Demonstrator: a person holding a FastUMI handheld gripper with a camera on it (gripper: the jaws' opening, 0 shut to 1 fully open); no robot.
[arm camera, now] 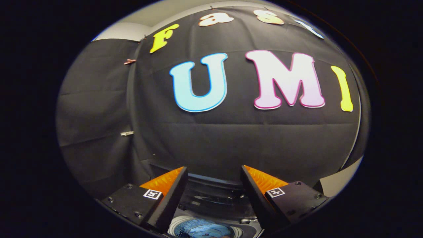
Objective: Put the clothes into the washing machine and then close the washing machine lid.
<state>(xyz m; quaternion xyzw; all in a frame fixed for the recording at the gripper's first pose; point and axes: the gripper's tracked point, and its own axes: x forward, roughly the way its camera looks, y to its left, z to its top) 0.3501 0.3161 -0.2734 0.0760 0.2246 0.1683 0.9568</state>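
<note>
Hovering with fingers spread, the tool (214, 172) overlooks the washing machine (211, 201) holding clothes (203, 228).

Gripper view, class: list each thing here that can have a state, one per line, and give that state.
tongs: open, fingers wide apart, nothing between them, held above the washing machine.
washing machine: lid up, drum opening uncovered below the fingers.
clothes: blue fabric lying inside the drum, between and below the fingers.
lid: raised at the back of the machine, not yet closed.
</note>
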